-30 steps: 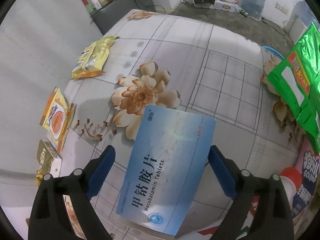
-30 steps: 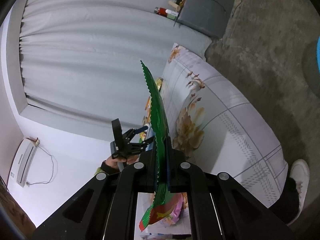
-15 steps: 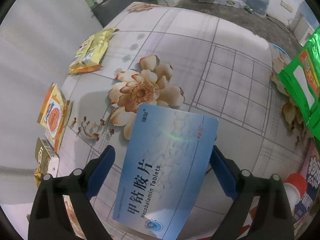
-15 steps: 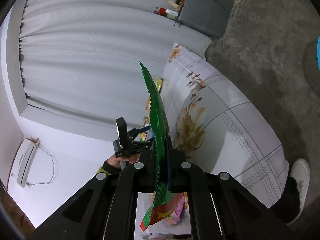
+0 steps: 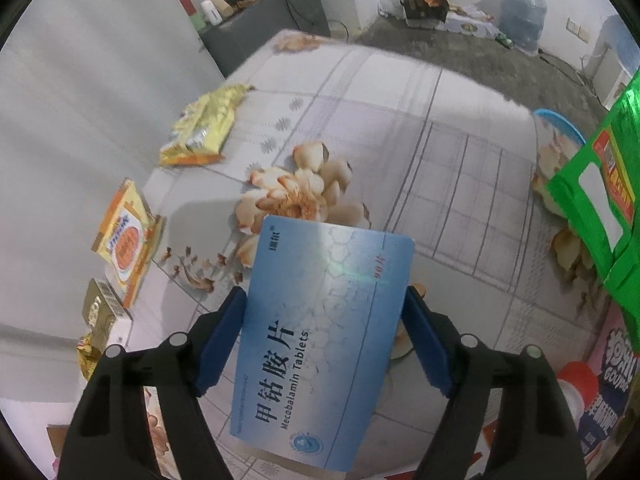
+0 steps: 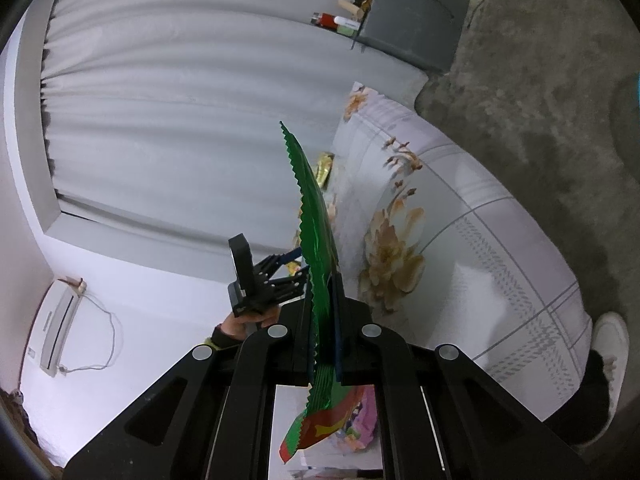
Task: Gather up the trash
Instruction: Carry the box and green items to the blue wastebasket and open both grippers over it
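A flat, glossy blue tablet box (image 5: 328,332) with rounded corners and "Mecobalamin Tablets" printed on it lies on the worktop (image 5: 400,128), whose smooth cloth is printed with peach flowers. It sits between the closing jaws of the left gripper (image 5: 325,342), blue pads at its long edges. Left of the box lie a crinkled yellow wrapper (image 5: 200,136) and an orange sachet (image 5: 126,240). The right gripper (image 6: 323,320) has its jaws clamped on a thin green foil bag (image 6: 314,224) with a serrated edge.
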### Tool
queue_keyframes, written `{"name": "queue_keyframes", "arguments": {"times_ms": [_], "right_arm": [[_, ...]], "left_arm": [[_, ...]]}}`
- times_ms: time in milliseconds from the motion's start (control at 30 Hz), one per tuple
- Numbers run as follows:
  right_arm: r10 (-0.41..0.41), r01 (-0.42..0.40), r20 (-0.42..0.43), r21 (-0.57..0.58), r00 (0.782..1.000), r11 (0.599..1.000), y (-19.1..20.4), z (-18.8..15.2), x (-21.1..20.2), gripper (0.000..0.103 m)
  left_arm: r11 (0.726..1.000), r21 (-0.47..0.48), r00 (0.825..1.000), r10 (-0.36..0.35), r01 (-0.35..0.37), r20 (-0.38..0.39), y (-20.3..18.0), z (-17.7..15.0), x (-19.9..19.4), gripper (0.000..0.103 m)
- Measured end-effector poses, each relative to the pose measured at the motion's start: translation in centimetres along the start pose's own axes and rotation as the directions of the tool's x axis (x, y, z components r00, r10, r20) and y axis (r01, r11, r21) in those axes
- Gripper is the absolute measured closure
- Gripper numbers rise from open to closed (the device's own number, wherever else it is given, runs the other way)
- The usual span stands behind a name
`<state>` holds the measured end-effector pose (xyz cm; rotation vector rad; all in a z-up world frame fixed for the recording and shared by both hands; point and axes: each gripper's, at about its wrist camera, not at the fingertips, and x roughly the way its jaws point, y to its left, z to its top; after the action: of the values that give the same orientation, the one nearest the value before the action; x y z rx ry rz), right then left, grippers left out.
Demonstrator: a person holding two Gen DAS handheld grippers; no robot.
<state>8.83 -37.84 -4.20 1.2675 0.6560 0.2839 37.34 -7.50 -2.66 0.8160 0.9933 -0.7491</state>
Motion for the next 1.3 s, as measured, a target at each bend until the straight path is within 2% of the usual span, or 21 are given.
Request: {"name": "queue_keyframes", "arguments": {"times_ms": [333, 467, 800, 1033, 1300], "right_arm": [[0.030, -0.029, 0.021, -0.006, 0.999, 1.000, 0.7, -0.6, -0.4, 0.098], [0.044, -0.043, 0.035, -0.015, 0.998, 0.999, 1.1, -0.8, -1.4, 0.098], [0.082, -0.078, 0.080, -0.051, 0.993, 0.996, 2.1, -1.9, -4.2, 0.098], [0.110, -0.101, 0.139, -0.070, 0.984, 0.992, 2.3, -2.6, -7.3, 0.098], [0.127, -0.113, 0.217, -0.077, 0.968, 0.991, 1.2, -3.3, -11.3, 0.098]], "left_arm": [[0.999, -0.037, 0.989, 0.027, -0.022, 0.144, -0.9, 0.4, -5.2, 0.029], [0.999, -0.021, 0.974, 0.036, -0.032, 0.222, -2.2, 0.5, -8.3, 0.029], [0.997, -0.003, 0.934, 0.072, -0.075, 0.350, -6.7, 1.3, -14.6, 0.029], [0.999, 0.012, 0.907, 0.041, -0.050, 0.419, -11.1, 2.6, -18.4, 0.029], [0.998, 0.048, 0.881, -0.054, 0.035, 0.470, -17.0, 5.3, -20.6, 0.029]]}}
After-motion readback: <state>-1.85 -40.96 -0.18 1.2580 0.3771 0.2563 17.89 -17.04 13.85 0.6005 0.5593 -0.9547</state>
